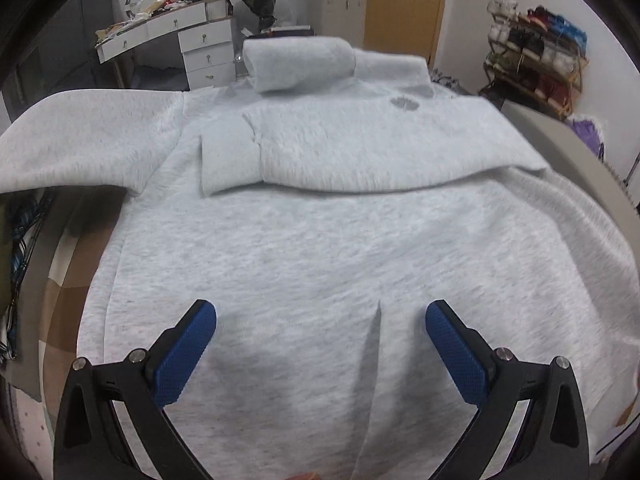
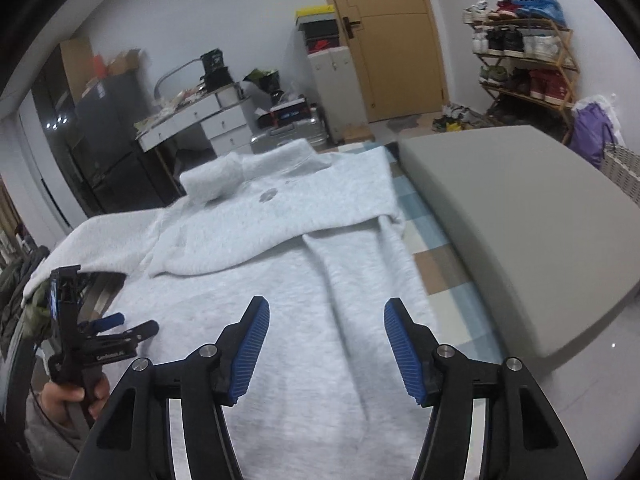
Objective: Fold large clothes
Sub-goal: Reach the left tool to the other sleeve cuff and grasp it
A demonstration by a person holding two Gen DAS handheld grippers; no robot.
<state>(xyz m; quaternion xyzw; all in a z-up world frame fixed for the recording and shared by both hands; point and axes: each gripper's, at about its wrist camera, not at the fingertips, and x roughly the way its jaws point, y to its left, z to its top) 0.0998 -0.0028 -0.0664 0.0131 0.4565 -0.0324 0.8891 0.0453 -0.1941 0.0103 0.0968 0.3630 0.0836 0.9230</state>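
Observation:
A large light grey sweatshirt (image 1: 320, 248) lies spread flat, its far part folded back toward me with a small grey emblem (image 1: 404, 103) facing up. One sleeve (image 1: 298, 64) is rolled over near the collar. My left gripper (image 1: 320, 316) hovers just above the near body of the garment, open, with nothing between its blue pads. In the right wrist view the same sweatshirt (image 2: 280, 320) fills the middle; my right gripper (image 2: 326, 312) stands open above it, empty. The left gripper (image 2: 120, 326) shows at the lower left, held by a hand (image 2: 68, 394).
A grey cushion or mattress (image 2: 520, 220) lies to the right of the garment on a checked cover (image 2: 428, 256). Behind stand a white desk with drawers (image 2: 200, 120), a wooden door (image 2: 392, 40) and a shoe rack (image 2: 524, 60). Dark clothes (image 2: 16, 292) hang at the left edge.

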